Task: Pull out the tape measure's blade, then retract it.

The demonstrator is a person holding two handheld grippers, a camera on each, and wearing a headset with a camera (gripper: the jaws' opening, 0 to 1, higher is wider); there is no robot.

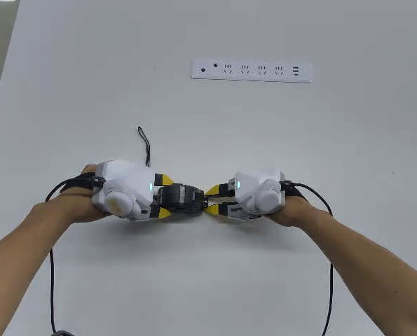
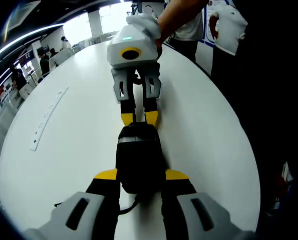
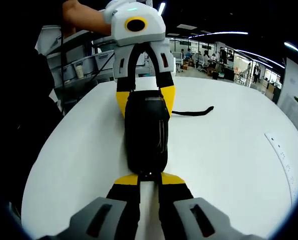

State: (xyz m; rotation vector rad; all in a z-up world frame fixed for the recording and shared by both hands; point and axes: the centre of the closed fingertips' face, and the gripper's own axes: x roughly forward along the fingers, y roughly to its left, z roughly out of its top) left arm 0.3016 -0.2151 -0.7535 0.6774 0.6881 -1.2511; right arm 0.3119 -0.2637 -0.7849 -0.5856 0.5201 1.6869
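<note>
From my seat the hardest thing to read is the front end of the tape (image 1: 181, 199): the right tongs (image 1: 212, 199) cover it in the head view, and in the right gripper view the right tongs (image 3: 149, 179) stand narrow against that end with only a thin slit between the yellow tips. I cannot tell whether they pinch the blade's hook or merely touch the case. The left tongs (image 1: 165, 197) are clamped across the tape's body, one yellow tip on each flat side, so most of the case is hidden from above; the left gripper view shows the left tongs (image 2: 141, 175) gripping its rear half. The tape sits on the white tabletop (image 1: 194, 280), well apart from the strip (image 1: 251, 70), on the side nearer me, held between the two tongs. A thin black strap (image 1: 145, 143) lies curled on the tabletop between the strip and the left tongs; where it joins the tape is covered. The tape (image 3: 146, 135) is a black, rounded case that looks matte and rubbery, with a lengthwise seam. The strip is a long, flat white bar with a row of sockets. The tongs' bodies are glossy white plastic, and black cables (image 1: 50, 280) trail off the lower edge.
</note>
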